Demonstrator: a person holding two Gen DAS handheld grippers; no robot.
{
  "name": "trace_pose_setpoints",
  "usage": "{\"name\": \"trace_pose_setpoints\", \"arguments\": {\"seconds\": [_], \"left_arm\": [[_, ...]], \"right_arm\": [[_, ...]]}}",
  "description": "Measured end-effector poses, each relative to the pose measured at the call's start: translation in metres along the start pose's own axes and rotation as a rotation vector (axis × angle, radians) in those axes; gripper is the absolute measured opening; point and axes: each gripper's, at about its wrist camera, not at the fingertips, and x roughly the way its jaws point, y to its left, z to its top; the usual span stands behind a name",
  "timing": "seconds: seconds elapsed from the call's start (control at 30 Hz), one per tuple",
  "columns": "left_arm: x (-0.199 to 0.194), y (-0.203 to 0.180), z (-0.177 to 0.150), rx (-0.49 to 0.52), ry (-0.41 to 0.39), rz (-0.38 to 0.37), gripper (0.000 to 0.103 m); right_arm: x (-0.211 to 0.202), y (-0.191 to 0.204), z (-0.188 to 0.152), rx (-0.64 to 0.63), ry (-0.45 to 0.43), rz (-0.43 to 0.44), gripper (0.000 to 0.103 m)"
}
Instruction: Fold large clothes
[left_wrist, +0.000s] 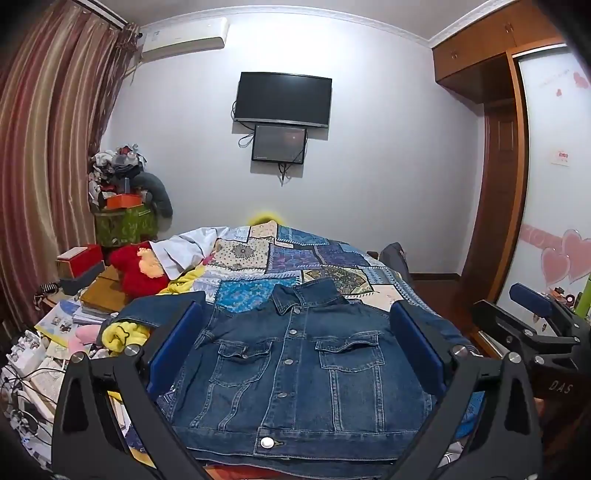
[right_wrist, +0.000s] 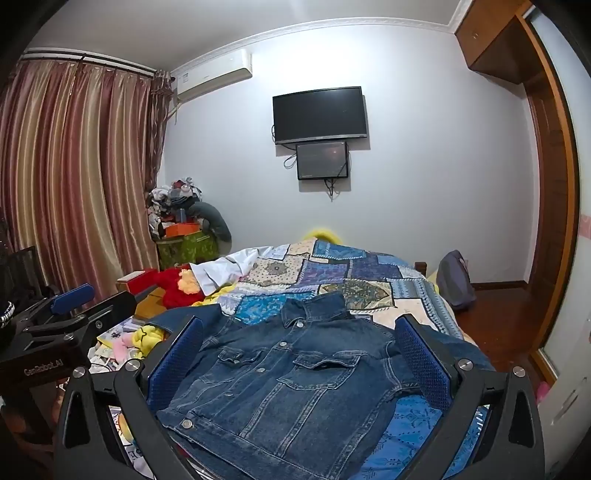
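A: How do the tools stand?

B: The left gripper (left_wrist: 295, 343) is spread wide, its blue pads (left_wrist: 177, 339) flanking the denim jacket (left_wrist: 295, 362) with nothing pinched. The right gripper (right_wrist: 299, 354) is just as wide and grips nothing either; both are held above the jacket's near hem.

A: And the jacket?

B: Front up, buttoned, collar (left_wrist: 303, 295) at the far end, spread on the patchwork quilt (left_wrist: 280, 258). One sleeve (left_wrist: 159, 310) reaches off its left side toward a yellow cloth (left_wrist: 122, 332).

A: Beyond the jacket?

B: A red plush toy (left_wrist: 136, 269) to its far left, and a wall TV (left_wrist: 282, 99) straight behind it.
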Motion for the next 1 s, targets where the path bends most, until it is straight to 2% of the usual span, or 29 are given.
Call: {"name": "trace_pose_setpoints", "arguments": {"seconds": [0.43, 1.0], "left_arm": [[0.0053, 0.0054, -0.0032, -0.011, -0.001, 0.021, 0.102], [0.0047, 0.0031, -0.0045, -0.007, 0.002, 0.009, 0.103]], "right_arm": [[0.0038, 0.0041, 0.0009, 0.009, 0.004, 0.005, 0.103], [0.0019, 0.0027, 0.0032, 0.003, 0.003, 0.004, 0.103]]}}
